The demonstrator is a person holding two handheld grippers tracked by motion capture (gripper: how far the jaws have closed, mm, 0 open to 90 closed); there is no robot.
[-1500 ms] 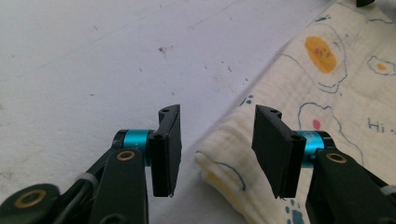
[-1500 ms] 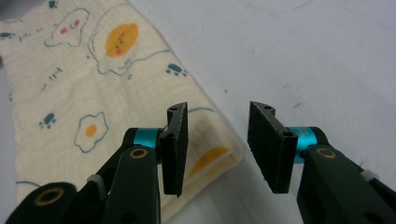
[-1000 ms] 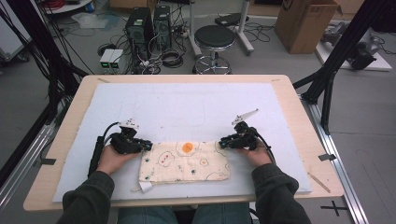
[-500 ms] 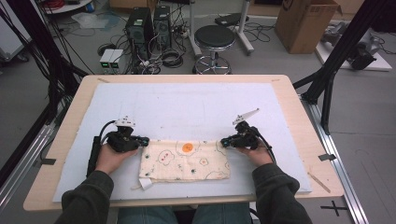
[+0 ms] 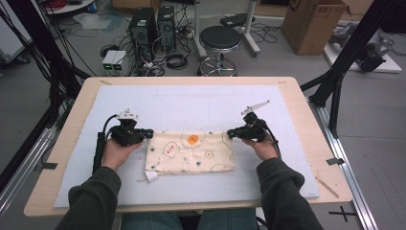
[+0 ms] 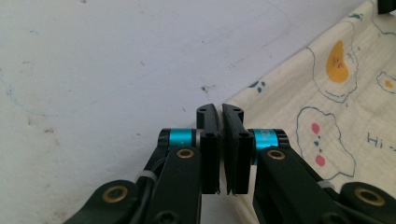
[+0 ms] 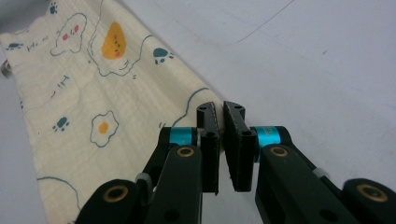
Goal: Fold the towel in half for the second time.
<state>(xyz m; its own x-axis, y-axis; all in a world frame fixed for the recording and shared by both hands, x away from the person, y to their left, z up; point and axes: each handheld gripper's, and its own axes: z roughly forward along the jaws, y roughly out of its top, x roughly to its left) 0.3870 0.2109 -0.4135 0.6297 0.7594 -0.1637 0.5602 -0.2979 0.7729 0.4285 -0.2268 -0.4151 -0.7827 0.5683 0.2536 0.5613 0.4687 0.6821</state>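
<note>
- Since the earlier high-view frames the cloth [image 5: 190, 152] has been drawn out wider: its far edge now runs straight between the two grippers, where before it lay shorter and more bunched toward the middle. The left gripper [image 5: 149, 133] sits in much the same place, while the right gripper [image 5: 231, 133] has shifted outward to the right and a little up.
- Both pairs of jaws have just been closing, each with a corner of the cloth between them.
- Left gripper [image 6: 220, 112]: its jaws stand almost fully closed, with only a thin slit between the pads. They pinch the cloth's far-left corner; in the left gripper view the cloth [image 6: 322, 107] edge runs straight into the slit, and the fabric spreads away to the right of the jaws. To the left of the jaws lies the bare white surface [image 6: 93, 70].
- Cloth: cream, printed with fried eggs and paw marks, lying flat on the surface [image 5: 191, 103] between the two grippers, its near edge toward the person and a small tag at the near-left corner.
- Right gripper [image 7: 220, 112]: its jaws are likewise nearly shut, clamped on the far-right corner. In the right gripper view the cloth [image 7: 88, 102] stretches off to the left of the jaws, with the white surface [image 7: 317, 70] to their right.
</note>
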